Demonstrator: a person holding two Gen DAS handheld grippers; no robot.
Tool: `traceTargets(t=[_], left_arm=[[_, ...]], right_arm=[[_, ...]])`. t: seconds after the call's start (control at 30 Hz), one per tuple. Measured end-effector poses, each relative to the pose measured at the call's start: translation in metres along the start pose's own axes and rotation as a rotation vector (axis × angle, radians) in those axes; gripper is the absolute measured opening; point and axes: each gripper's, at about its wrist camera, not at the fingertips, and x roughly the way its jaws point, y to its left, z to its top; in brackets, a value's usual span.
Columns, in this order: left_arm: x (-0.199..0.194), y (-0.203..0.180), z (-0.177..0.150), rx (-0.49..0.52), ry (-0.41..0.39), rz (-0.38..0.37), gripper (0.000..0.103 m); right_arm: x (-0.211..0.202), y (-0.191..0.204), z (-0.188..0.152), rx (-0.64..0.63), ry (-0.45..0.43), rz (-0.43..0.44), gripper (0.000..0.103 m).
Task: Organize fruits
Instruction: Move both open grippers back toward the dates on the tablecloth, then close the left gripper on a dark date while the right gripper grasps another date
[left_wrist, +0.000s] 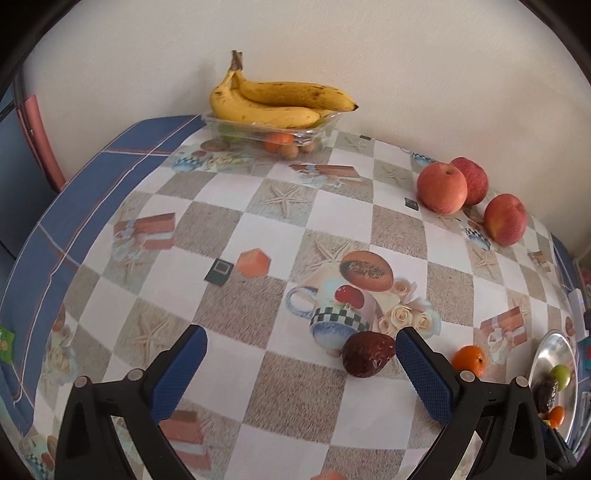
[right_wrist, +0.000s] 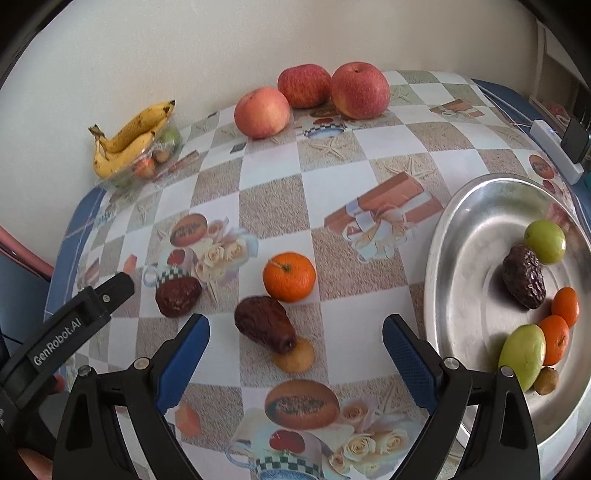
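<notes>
My left gripper (left_wrist: 301, 341) is open and empty; a dark red date (left_wrist: 367, 353) lies on the tablecloth just inside its right finger. My right gripper (right_wrist: 295, 326) is open and empty over another date (right_wrist: 264, 323) that touches a small tan fruit (right_wrist: 295, 356). A tangerine (right_wrist: 289, 276) sits just beyond. The first date (right_wrist: 178, 296) also shows in the right wrist view, beside the left gripper's body (right_wrist: 66, 325). A steel plate (right_wrist: 461, 258) at the right holds a date, green fruits and tangerines.
Three apples (right_wrist: 312, 96) sit at the table's far side by the wall. A clear tray (left_wrist: 317, 129) with bananas (left_wrist: 273, 99) on top and small fruits inside stands at the back. A white power strip (right_wrist: 557, 155) lies at the right edge.
</notes>
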Motion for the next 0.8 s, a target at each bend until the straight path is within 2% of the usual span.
traceTargets(t=[0.2, 0.33, 0.47, 0.6, 0.63, 0.8], left_arm=[[0.017, -0.005, 0.001, 0.007, 0.071, -0.027, 0.103], [0.020, -0.006, 0.000, -0.001, 0.077, -0.016, 0.103], [0.022, -0.009, 0.000, 0.001, 0.081, -0.070, 0.102], [0.026, -0.017, -0.001, 0.034, 0.087, -0.076, 0.101], [0.027, -0.017, -0.002, 0.034, 0.089, -0.083, 0.099], [0.033, -0.018, -0.004, 0.011, 0.139, -0.151, 0.082]], right_arm=[[0.005, 0.000, 0.003, 0.012, 0.007, 0.013, 0.095], [0.009, 0.000, 0.003, 0.013, 0.015, 0.022, 0.095], [0.014, 0.001, 0.002, 0.014, 0.031, 0.023, 0.095], [0.018, 0.003, 0.002, 0.002, 0.042, 0.025, 0.094], [0.018, 0.004, 0.002, -0.002, 0.043, 0.023, 0.090], [0.019, 0.006, 0.001, -0.009, 0.052, 0.028, 0.083]])
